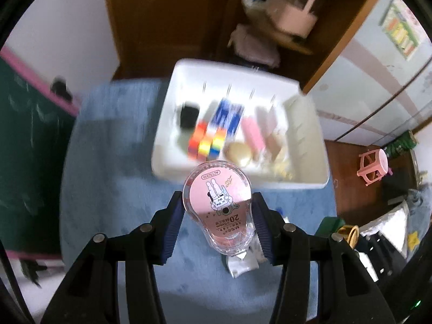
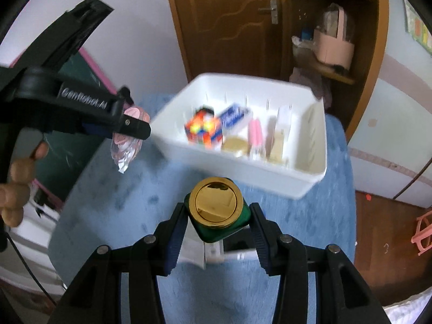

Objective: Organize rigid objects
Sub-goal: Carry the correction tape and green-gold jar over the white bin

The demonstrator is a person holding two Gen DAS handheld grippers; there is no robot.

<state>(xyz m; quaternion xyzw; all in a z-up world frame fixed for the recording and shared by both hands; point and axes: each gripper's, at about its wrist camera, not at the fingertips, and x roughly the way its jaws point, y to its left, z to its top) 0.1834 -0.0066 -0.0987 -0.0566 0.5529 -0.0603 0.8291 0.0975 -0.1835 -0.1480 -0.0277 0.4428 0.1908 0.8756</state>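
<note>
Your left claw (image 1: 217, 210) pinches a clear plastic correction-tape dispenser with pink label (image 1: 217, 202), held above the blue-covered bench (image 1: 113, 189), near the white plastic bin (image 1: 305, 181). Your right claw (image 2: 217, 216) grips a green bottle with round gold cap (image 2: 216, 208) just short of that bin. Inside the bin: multicoloured puzzle cube (image 2: 203, 129), blue box (image 2: 233, 116).

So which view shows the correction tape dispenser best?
The left wrist view: the correction tape dispenser sits centred between the left gripper fingers, its pink label readable. The right wrist view shows it only partly, blurred and edge-on, mostly hidden by that gripper.
</note>
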